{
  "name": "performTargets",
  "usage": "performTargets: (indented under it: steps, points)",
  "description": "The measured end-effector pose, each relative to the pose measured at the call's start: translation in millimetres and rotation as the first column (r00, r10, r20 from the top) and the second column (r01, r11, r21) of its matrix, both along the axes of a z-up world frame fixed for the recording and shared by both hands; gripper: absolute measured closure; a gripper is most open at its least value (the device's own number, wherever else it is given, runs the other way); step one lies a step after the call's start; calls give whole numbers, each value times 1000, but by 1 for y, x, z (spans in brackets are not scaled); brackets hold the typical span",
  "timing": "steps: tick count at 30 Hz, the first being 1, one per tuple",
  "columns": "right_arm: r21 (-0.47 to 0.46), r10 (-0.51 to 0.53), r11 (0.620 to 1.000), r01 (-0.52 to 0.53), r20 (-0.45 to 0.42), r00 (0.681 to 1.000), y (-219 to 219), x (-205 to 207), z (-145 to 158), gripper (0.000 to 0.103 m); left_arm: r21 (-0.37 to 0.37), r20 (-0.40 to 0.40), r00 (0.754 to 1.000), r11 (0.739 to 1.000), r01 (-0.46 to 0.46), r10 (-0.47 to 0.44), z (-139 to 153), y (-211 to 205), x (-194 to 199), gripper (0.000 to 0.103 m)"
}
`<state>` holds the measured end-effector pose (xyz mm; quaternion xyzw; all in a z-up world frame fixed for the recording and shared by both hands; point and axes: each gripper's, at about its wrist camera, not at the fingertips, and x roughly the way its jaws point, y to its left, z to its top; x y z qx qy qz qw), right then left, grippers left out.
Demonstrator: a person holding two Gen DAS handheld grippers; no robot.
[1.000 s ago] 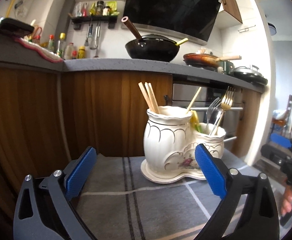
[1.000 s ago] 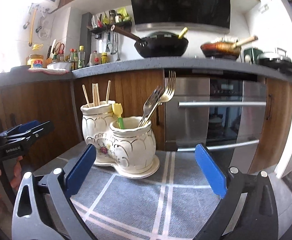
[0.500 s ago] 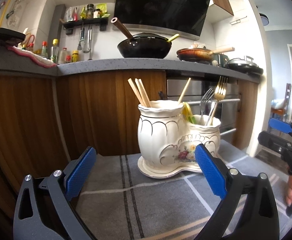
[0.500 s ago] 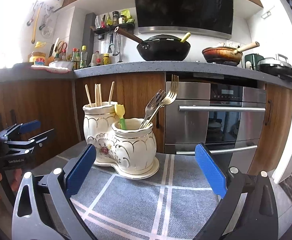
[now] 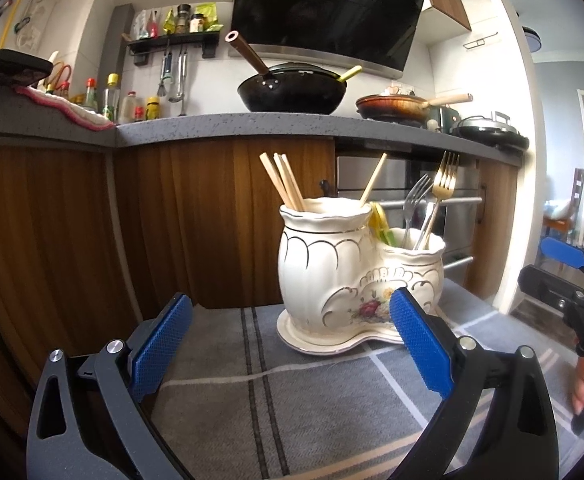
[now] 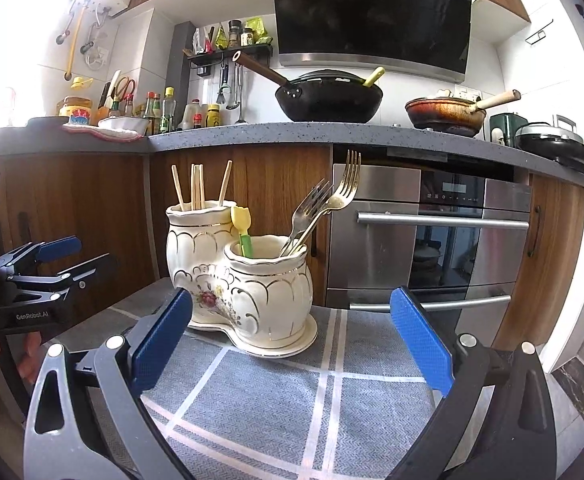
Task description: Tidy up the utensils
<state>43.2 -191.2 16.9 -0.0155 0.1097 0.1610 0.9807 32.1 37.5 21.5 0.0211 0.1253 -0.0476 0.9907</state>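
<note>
The utensil holder, a glazed cream ceramic piece with two scalloped, gold-trimmed pots on one shared base, stands on the grey woven cloth with pale grid lines. I see wooden chopsticks upright in the taller pot, metal forks and a yellow-green utensil leaning in the shorter one. My left gripper is spread wide and empty just before the holder; my right gripper is likewise wide, holding nothing. Behind, wood cabinet fronts, a steel oven, and a speckled grey counter carrying a black wok.
</note>
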Motion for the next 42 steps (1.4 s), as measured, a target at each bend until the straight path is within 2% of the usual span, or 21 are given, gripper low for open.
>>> performTargets:
  steps: [42]
  points:
    - [-1, -1, 1000, 1, -11, 1000, -1, 3, -2, 5, -3, -6, 1000, 1000, -23, 23, 0, 3, 2, 5]
